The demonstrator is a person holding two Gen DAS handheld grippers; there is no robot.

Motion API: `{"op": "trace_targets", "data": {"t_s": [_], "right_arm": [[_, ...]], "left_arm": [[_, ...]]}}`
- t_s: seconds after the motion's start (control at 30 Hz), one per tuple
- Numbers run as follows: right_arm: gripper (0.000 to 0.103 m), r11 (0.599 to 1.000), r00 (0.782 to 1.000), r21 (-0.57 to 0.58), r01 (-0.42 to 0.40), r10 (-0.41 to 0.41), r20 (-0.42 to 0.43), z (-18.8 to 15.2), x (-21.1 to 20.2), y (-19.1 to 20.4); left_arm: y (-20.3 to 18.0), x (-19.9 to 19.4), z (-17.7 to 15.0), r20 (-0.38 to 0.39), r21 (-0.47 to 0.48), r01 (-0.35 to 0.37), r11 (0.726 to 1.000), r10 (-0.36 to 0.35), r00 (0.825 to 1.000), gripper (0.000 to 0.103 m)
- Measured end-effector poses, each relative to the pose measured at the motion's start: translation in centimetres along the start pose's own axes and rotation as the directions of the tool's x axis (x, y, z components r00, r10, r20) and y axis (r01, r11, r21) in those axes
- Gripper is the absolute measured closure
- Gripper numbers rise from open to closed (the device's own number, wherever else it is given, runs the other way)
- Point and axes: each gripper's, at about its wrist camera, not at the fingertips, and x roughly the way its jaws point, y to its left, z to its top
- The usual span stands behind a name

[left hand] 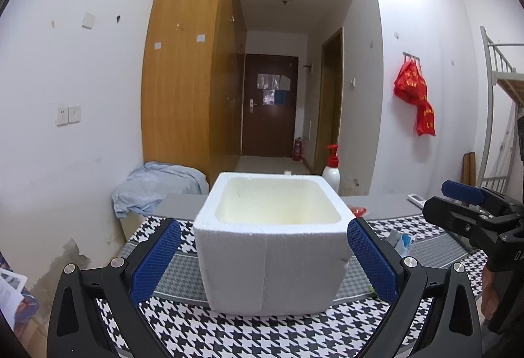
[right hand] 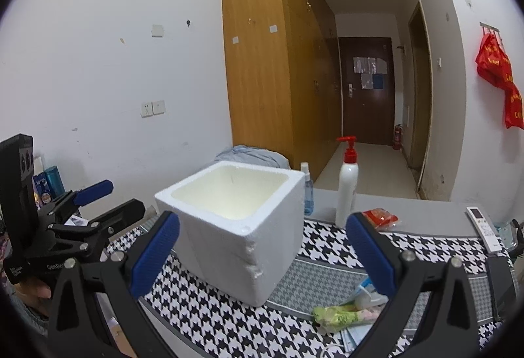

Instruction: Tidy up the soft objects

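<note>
Progress: I judged the job barely begun. The white foam box [right hand: 235,227] stood upright on the houndstooth-patterned desk [right hand: 327,259], and what I could see of its inside looked empty.
Left to do: The soft things lay outside the box. A green packet [right hand: 340,317] and some pale packets [right hand: 366,295] lay on the desk to the box's right, near my right gripper; a small red packet [right hand: 381,217] lay further back by the pump bottle [right hand: 347,191].
Left gripper: My left gripper [left hand: 263,259] had its fingers [left hand: 155,259] spread wide, one either side of the box. The right-hand pad looked close to the box's corner, but I could not tell whether it touched. It held nothing.
Right gripper: My right gripper [right hand: 262,259] was also spread wide and empty, facing the box's near corner, with the packets low beside its right finger.
Box condition: The near corner showed chips and dents, so I judged the foam brittle and best handled gently.
Other items: A small spray bottle [right hand: 306,191] stood behind the box, and a remote control [right hand: 484,228] lay at the desk's far right.
Hidden: The box floor was out of sight in both views, so I could not rule out something lying low inside.
Cut off: The right finger covered part of the packet pile, and more pale wrappers ran off the bottom edge.
Hard to make out: I could not read what the packets were, nor count them.
</note>
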Motion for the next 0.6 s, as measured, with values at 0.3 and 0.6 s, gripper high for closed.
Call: {"op": "trace_targets", "data": {"t_s": [0.3, 0.6], "right_arm": [[0.0, 0.999, 1.0, -0.039, 0.015, -0.015, -0.002, -1.7, -0.6, -0.2], [0.0, 0.999, 1.0, -0.045, 0.012, -0.013, -0.014, -3.2, -0.8, -0.5]], "left_arm": [[-0.3, 0.4, -1.5, -0.003, 0.0, -0.012, 1.0, 0.012, 1.0, 0.001], [-1.2, 0.6, -2.6, -0.015, 0.011, 0.047, 0.999, -0.046, 0.999, 0.001]]}}
